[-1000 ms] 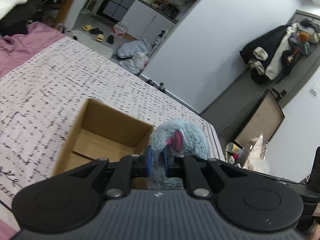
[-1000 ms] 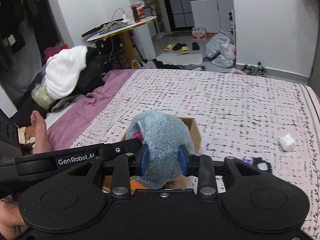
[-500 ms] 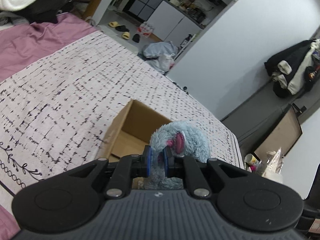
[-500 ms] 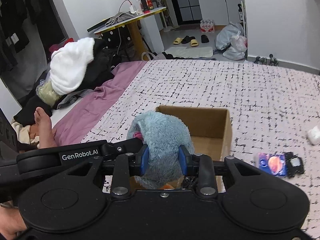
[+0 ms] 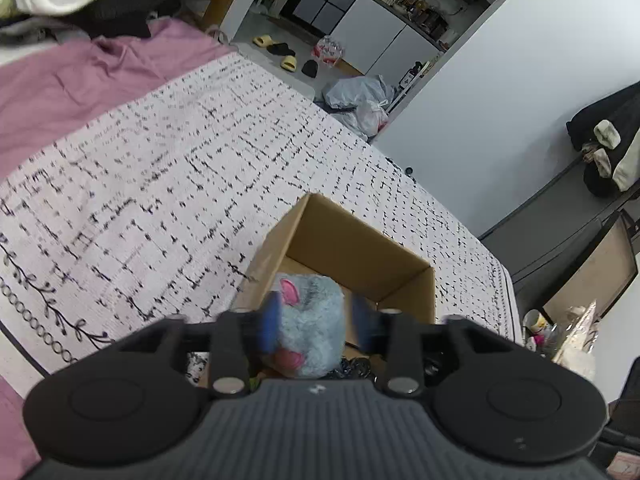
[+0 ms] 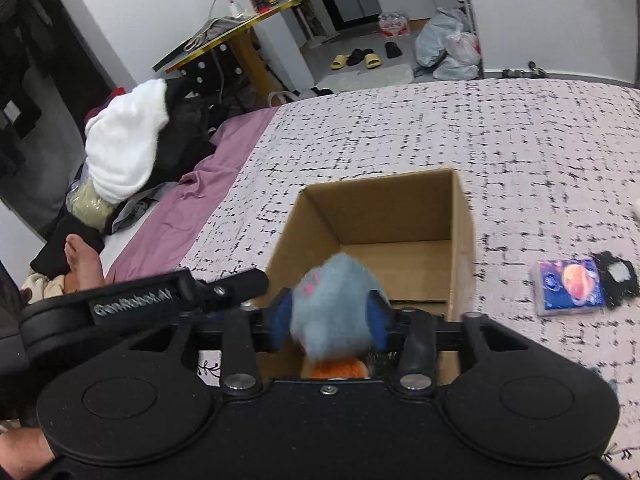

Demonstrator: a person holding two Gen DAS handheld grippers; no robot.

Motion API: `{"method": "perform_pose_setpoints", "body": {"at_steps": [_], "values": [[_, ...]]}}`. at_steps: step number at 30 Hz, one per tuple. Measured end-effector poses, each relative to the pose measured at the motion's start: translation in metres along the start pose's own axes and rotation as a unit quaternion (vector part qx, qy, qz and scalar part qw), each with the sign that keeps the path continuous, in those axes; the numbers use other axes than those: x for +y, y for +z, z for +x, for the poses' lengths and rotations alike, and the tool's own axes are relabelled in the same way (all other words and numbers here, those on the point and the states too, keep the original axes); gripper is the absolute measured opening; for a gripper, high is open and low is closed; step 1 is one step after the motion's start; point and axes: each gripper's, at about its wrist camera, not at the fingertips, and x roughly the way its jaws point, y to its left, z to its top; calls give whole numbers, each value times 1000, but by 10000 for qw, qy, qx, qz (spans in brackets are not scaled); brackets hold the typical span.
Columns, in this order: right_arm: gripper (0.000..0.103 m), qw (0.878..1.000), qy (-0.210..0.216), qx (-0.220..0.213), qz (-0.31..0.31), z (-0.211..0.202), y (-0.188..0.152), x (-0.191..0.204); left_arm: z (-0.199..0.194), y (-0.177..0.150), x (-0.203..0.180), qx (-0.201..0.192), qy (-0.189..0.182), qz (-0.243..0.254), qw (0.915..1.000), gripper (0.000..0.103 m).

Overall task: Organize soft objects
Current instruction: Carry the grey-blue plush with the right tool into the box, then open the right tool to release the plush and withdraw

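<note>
A fluffy blue plush toy [image 5: 310,316] with pink ears hangs blurred over the open cardboard box [image 5: 360,248], low between its walls. My left gripper [image 5: 316,326] has its jaws opening, and the blue pads stand a little off the toy's sides. My right gripper [image 6: 330,320] is also opening around the same plush toy [image 6: 336,300], above the box [image 6: 380,204]. One of the left gripper's fingers [image 6: 240,286] reaches in from the left in the right wrist view. Something orange and furry [image 6: 334,368] lies in the box under the toy.
The box stands on a bed with a black-and-white patterned cover [image 6: 520,128]. A tissue packet [image 6: 570,286] and a small black item [image 6: 616,278] lie right of it. A pile of clothes [image 6: 128,148] and a person's bare foot [image 6: 80,256] are at the left.
Both grippers were shut on the plush toy and have spread their jaws. They sank closer to the box, and the toy now sits lower, between the box walls.
</note>
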Motion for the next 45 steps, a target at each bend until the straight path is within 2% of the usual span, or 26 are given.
{"method": "perform_pose_setpoints", "body": {"at_steps": [1, 3, 4, 8, 10, 19, 23, 29, 36, 45], "values": [[55, 10000, -11, -28, 45, -5, 0, -3, -2, 0, -2, -38, 24, 36, 10000, 60], [63, 9999, -44, -92, 126, -16, 1, -8, -7, 1, -6, -99, 53, 93, 9999, 68], [68, 9997, -88, -127, 176, -23, 0, -12, -10, 1, -9, -116, 55, 125, 9998, 71], [74, 9987, -226, -267, 359, -47, 0, -27, -22, 3, -19, -176, -31, 225, 9996, 78], [81, 9981, -272, -347, 428, -59, 1, -34, -27, 2, -26, -247, -1, 340, 9991, 84], [100, 9946, -504, -798, 431, -116, 0, -60, -33, -6, -56, -172, 159, 884, 9958, 92], [103, 9932, -603, -886, 462, -133, -4, -74, -39, -12, -70, -225, 106, 1100, 9936, 92], [103, 9891, -772, -1024, 726, -152, -12, -97, -46, -26, -95, -213, -147, 1350, 9905, 93], [103, 9839, -899, -1171, 1007, -170, -22, -127, -48, -50, -127, -199, -272, 1547, 9874, 93], [103, 9830, -945, -1166, 1056, -180, -33, -157, -29, -79, -150, 49, -117, 1707, 9852, 93]]}}
